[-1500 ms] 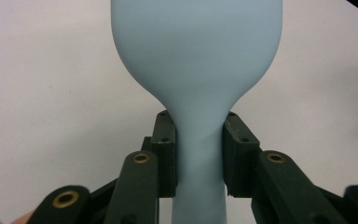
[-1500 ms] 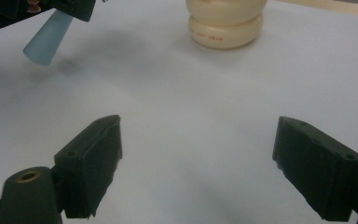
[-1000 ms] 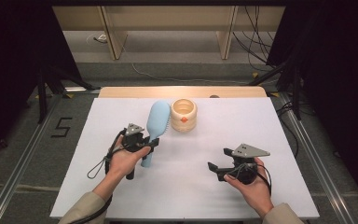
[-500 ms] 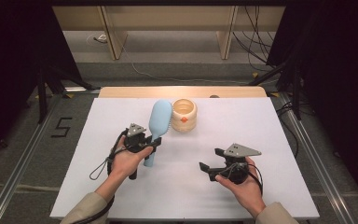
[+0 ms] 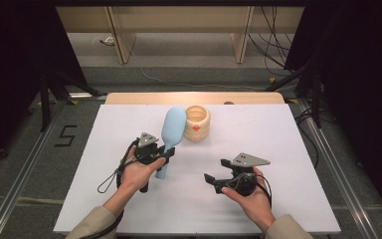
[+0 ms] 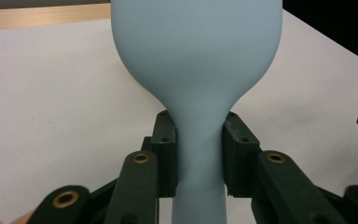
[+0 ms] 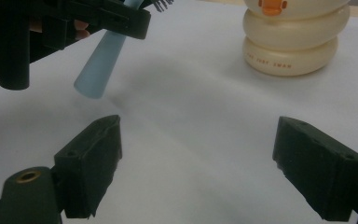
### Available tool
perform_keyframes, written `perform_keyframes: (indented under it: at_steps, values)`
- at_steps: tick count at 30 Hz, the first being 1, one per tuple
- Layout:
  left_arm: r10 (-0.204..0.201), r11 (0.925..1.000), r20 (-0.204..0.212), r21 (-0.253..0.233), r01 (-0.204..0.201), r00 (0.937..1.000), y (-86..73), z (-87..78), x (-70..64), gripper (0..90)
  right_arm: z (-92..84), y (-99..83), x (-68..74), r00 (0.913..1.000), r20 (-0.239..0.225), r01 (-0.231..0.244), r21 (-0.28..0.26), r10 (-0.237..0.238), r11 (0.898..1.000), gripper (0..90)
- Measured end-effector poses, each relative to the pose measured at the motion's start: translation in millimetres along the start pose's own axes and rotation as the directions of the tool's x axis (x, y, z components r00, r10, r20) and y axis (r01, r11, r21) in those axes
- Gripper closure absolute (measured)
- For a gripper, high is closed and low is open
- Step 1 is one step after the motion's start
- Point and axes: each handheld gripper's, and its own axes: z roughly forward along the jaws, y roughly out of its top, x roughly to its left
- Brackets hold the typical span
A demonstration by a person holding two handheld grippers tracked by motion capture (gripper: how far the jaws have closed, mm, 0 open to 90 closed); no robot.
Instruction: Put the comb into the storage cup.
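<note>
A light blue hairbrush is held off the white table, its head pointing away from the person. My left gripper is shut on its narrow handle, and in the left gripper view both pads press the neck of the brush. Just right of the brush head stands a cream ringed cup with an orange beak. My right gripper is held open at the front right, pointing left. Between its wide-apart jaws there is bare table. Beyond them are the cup and the brush handle.
A wooden strip runs along the table's far edge. Past it are a floor with cables and wooden furniture legs. Dark stands flank the table on both sides. A black cable loops from the left gripper.
My right gripper has drifted a little to the left, toward the table's middle. The left gripper and the brush have shifted slightly to the right.
</note>
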Motion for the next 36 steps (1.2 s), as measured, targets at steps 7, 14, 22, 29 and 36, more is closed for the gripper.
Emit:
perform_keyframes:
  at_steps: [7,14,22,29,36]
  values:
    - [0.011,0.9999,0.008,0.001,-0.011,0.9999,-0.6,0.3,-3.9,69.5,7.2,1.6,6.2,0.9998,-0.018,0.002,0.004,-0.002,1.000,16.5]
    - [0.017,0.9998,0.015,-0.005,-0.016,0.9997,-0.8,-0.1,-8.6,69.5,11.5,2.9,9.7,0.9995,-0.030,-0.007,0.001,0.007,1.000,16.5]
    - [0.027,0.9996,0.021,-0.002,-0.027,0.9994,-2.2,0.9,-11.8,69.5,15.5,4.6,13.9,0.9990,-0.044,-0.005,0.002,0.005,1.000,16.5]
    - [0.029,0.9996,0.022,-0.004,-0.029,0.9993,-2.7,1.3,-13.2,69.5,19.4,5.2,17.4,0.9986,-0.054,0.001,0.005,0.000,1.000,16.5]
    - [0.035,0.9993,0.023,-0.010,-0.035,0.9991,-3.2,1.4,-15.0,69.5,24.4,6.3,22.5,0.9979,-0.065,0.001,0.009,0.000,1.000,16.5]
